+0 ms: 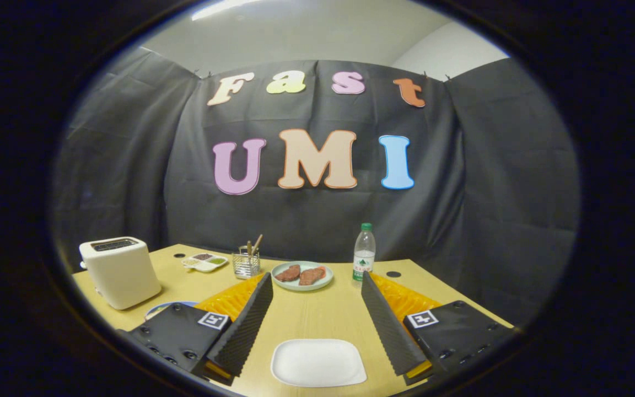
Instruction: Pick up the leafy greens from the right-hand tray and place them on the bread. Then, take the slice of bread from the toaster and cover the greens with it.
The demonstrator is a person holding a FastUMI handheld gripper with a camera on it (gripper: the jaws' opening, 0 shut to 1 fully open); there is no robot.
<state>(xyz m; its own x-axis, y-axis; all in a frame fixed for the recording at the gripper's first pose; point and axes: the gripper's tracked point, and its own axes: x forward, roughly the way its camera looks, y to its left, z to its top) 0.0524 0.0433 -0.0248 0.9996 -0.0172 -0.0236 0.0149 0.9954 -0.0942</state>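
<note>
The camera rides on the hand-held gripper (pixel 316 317), low over the desk's (pixel 317 314) near edge, facing the far wall.

No readable text stood on the things on the tabletop (pixel 306 317). The water bottle (pixel 364 252) carried a label too small to read. Each side of the gripper (pixel 316 309), its fingers spread wide apart, bore a square black-and-white marker without words.
</note>
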